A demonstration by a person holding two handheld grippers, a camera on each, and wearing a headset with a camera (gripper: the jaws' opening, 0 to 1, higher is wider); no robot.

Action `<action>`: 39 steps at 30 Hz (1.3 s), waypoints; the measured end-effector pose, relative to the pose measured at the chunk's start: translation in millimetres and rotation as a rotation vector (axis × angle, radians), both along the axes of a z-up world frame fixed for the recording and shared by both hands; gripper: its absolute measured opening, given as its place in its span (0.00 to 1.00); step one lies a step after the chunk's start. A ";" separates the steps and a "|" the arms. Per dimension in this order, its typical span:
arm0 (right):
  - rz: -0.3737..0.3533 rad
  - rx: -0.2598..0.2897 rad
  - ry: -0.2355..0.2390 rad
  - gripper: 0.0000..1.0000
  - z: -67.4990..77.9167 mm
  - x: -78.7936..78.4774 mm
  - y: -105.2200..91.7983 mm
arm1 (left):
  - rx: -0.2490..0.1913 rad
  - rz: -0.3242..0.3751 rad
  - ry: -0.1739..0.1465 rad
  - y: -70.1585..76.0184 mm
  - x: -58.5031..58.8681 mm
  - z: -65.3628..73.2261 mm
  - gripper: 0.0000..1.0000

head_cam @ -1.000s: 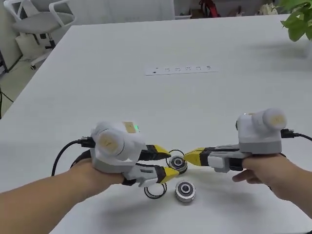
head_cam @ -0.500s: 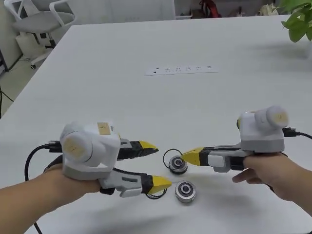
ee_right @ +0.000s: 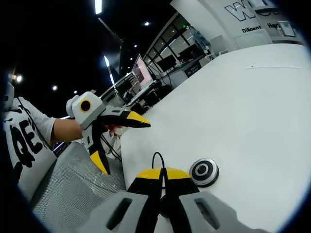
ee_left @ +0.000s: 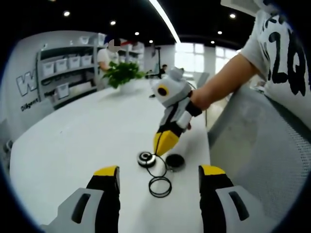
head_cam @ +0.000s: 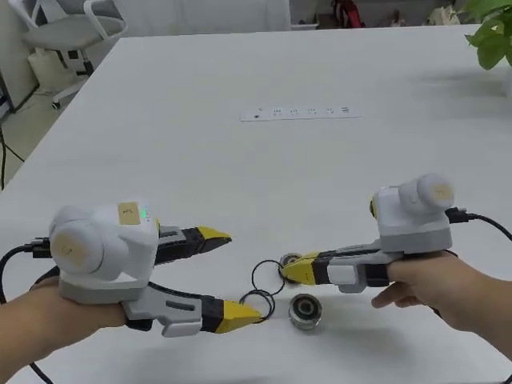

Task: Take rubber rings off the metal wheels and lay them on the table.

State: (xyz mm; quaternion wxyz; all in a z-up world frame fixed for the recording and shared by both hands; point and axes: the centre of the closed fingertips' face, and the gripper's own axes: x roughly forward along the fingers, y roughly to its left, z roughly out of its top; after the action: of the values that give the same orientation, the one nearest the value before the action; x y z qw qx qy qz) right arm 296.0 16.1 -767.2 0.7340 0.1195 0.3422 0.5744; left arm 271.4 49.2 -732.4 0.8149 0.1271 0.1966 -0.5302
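Observation:
Two small metal wheels sit near the table's front edge: one (head_cam: pixel 305 310) with a dark rim, the other (head_cam: pixel 291 261) partly behind my right gripper's tips. My right gripper (head_cam: pixel 288 271) is shut on a thin black rubber ring (head_cam: pixel 266 277) that loops out from its tips. A loose ring (head_cam: pixel 254 306) lies flat by the near wheel. My left gripper (head_cam: pixel 228 276) is open and holds nothing, its jaws wide apart to the left of the wheels. The left gripper view has both wheels (ee_left: pixel 145 158) and the loose ring (ee_left: pixel 160 186) ahead of its jaws. The right gripper view has one wheel (ee_right: pixel 204 171) beside the tips.
A white power strip (head_cam: pixel 300 113) lies mid-table, far beyond the work. Green plant leaves (head_cam: pixel 492 36) hang over the far right corner. An office chair (head_cam: pixel 76 28) stands off the table's far left. The white tabletop (head_cam: pixel 360 176) stretches wide behind the wheels.
My left gripper has pulled back to the left, away from the wheels, with its jaws spread wider. The right gripper has stayed near the far wheel, shut, with the ring looping from its tips.

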 end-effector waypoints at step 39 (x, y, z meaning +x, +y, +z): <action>0.104 -0.184 -0.145 0.13 -27.6 -8.2 17.2 | 0.003 0.061 0.043 26.9 -7.9 -11.2 0.69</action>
State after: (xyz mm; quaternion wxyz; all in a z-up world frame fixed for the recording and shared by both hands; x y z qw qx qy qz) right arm 287.8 33.3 -794.9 0.7338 -0.0084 0.3452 0.5850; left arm 263.5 76.1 -743.6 0.8260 0.1108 0.2188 -0.5075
